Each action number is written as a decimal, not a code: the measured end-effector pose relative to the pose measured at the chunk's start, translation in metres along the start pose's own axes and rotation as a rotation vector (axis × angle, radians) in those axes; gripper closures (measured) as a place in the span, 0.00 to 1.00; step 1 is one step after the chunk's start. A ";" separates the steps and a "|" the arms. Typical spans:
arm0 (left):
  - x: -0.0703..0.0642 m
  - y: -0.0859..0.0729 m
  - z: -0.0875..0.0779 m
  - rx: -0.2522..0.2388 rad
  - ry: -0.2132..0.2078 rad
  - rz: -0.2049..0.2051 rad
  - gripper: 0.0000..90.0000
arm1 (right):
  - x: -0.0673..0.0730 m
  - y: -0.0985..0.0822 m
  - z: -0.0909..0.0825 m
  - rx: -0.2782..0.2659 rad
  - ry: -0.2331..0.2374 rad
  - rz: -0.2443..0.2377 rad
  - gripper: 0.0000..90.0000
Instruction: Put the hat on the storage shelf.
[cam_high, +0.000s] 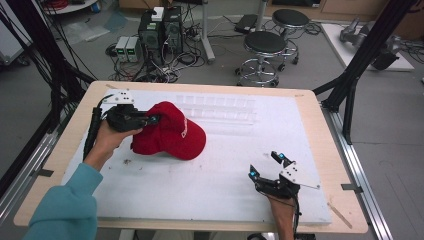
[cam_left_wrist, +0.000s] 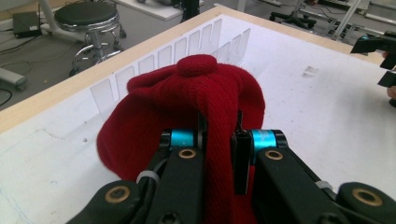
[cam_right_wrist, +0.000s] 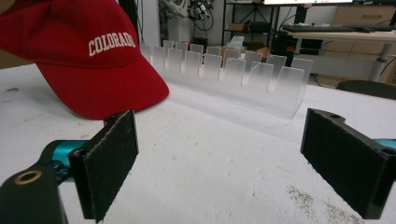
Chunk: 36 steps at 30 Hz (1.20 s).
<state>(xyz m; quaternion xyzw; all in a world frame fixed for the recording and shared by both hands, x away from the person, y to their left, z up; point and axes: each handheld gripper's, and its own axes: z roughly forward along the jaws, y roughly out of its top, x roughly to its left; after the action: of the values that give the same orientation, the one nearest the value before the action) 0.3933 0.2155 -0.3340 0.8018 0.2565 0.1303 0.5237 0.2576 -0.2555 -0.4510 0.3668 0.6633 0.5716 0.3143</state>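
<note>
We see the left gripper (cam_left_wrist: 219, 140) with its jaws pinched on a fold of fabric at the back of the red cap (cam_left_wrist: 187, 98), held at the left side of the white table top (cam_high: 225, 175). The right gripper (cam_high: 267, 165) rests near the front right, jaws spread wide with nothing between them, well apart from the cap. The cap's brim points toward it; white lettering reads COLORADO (cam_right_wrist: 112, 44). A clear slotted rack (cam_right_wrist: 233, 74) sits just behind the cap.
</note>
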 end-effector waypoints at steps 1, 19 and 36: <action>-0.003 0.006 -0.002 -0.009 0.002 0.010 0.96 | 0.000 0.000 0.000 0.003 0.000 -0.005 0.11; -0.021 0.026 -0.008 0.008 -0.011 0.056 0.96 | 0.003 0.031 0.002 0.009 0.061 -0.030 0.11; -0.059 0.046 0.008 0.029 -0.082 0.130 0.96 | 0.027 0.124 0.031 0.009 0.278 -0.104 0.11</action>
<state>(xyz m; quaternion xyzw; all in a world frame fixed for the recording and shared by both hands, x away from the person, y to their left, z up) 0.3606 0.1630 -0.2922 0.8289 0.1841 0.1273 0.5127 0.2852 -0.2067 -0.3331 0.2505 0.7211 0.5969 0.2470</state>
